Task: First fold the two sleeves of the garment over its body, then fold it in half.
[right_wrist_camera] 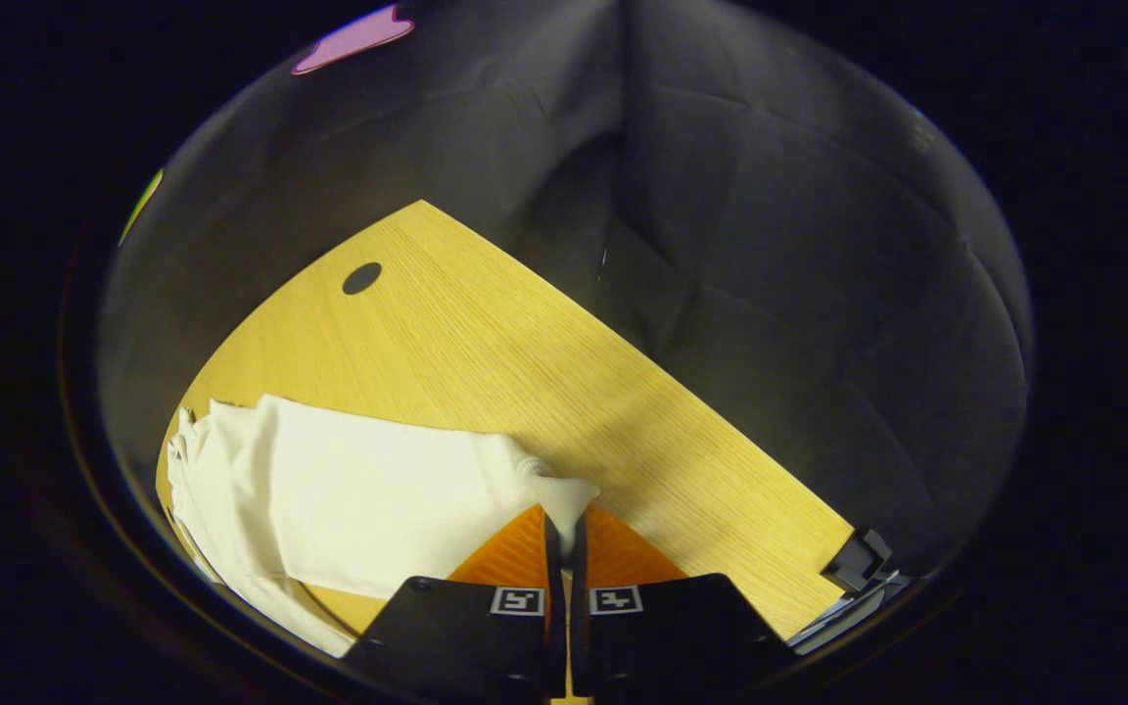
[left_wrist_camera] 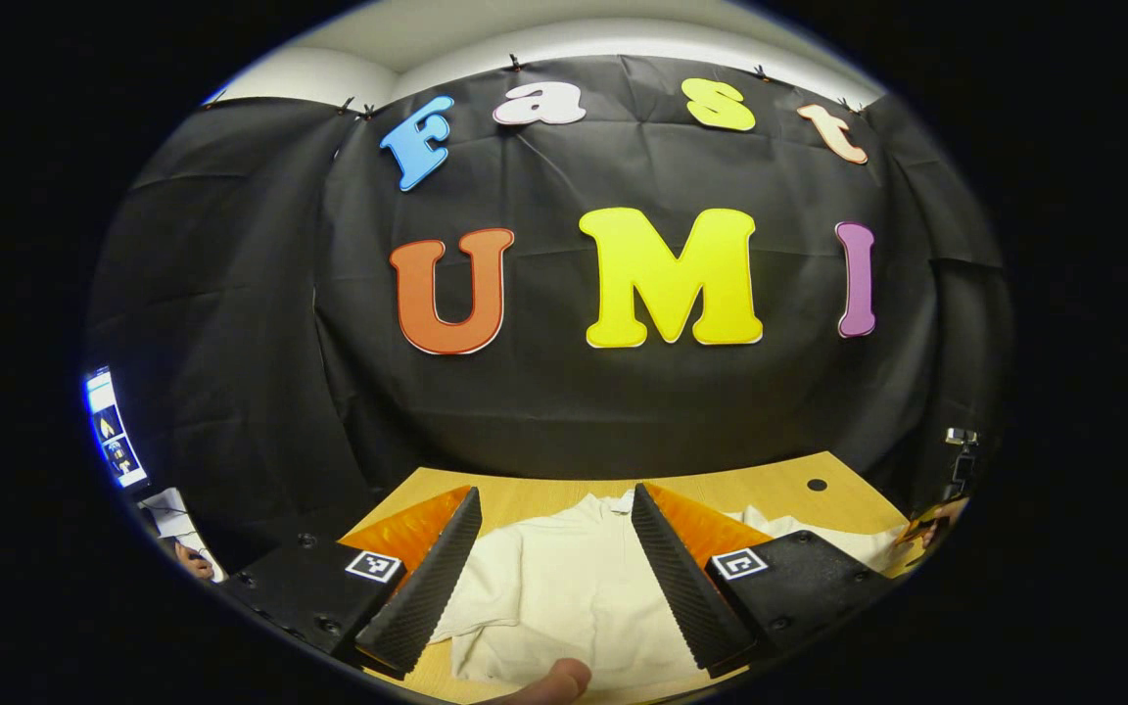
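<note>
1. Right now the shirt (right_wrist_camera: 349, 490) lies on the table (right_wrist_camera: 525, 372), cream cloth spread toward the table's near edge, rumpled at the far-left end in the right gripper view.
2. Right gripper (right_wrist_camera: 564, 519): fingers pressed together on a pinch of shirt cloth, a small peak of fabric standing out just past the tips. The cloth runs taut from the pinch back to the shirt's bulk, so the pinched part looks lifted or drawn, not lying slack.
3. Left gripper (left_wrist_camera: 554, 548): fingers wide apart, hovering over the shirt, body cloth showing between them. Nothing held. A fingertip (left_wrist_camera: 554, 681) shows at the bottom edge of the left gripper view.
4. Judgement: the pinched piece looks like a sleeve end or a corner; cannot tell which, nor which fold this serves.
5. Doing it well: keep the pinch firm, carry the cloth low and flat across the body, and lay it down without dragging the layers beneath. The free gripper could pin the body so it does not slide on the smooth wood. Let go only once the edge lies square.
6. Risk: thin cloth may slip from a small pinch, or bunch.
7. Containers: none seen. Table bears a dark round hole (right_wrist_camera: 361, 278) near its far corner.
</note>
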The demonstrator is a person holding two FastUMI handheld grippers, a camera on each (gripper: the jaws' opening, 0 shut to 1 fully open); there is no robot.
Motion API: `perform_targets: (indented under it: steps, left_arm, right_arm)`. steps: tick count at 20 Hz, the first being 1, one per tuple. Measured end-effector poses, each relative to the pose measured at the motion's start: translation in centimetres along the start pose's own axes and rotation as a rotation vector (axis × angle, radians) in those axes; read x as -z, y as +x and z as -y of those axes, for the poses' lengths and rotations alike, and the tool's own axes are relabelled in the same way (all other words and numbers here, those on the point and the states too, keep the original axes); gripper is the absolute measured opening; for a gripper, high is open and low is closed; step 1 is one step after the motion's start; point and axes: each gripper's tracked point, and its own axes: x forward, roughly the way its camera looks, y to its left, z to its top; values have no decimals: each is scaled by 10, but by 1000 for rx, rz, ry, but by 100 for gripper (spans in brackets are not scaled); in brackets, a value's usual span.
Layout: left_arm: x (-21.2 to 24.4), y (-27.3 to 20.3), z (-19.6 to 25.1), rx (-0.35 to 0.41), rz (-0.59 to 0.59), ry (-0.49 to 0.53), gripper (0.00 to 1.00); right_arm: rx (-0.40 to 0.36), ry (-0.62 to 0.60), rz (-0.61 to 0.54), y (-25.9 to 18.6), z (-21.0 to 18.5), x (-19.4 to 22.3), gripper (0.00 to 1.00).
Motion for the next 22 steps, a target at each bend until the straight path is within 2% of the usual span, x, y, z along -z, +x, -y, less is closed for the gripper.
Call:
perform_targets:
  steps: [7,12,16,19,22]
  left_arm:
    - [5,8,-27,43,16,-39,99]
    - [22,6,-62,43,7,-34,99]
    - [36,5,-87,30,-13,-49,99]
    - [43,4,-103,23,-24,-68,99]
    - [47,2,-117,16,-19,-81,99]
  right_arm:
    - [-83,-11,89,-90,-60,-40,0]
    - [-176,-97,134,-145,-142,-42,0]
    - [-264,-204,147,-179,-225,-20,0]
    - [-354,-287,133,-196,-294,11,0]
    - [-410,-380,121,-208,-362,46,0]
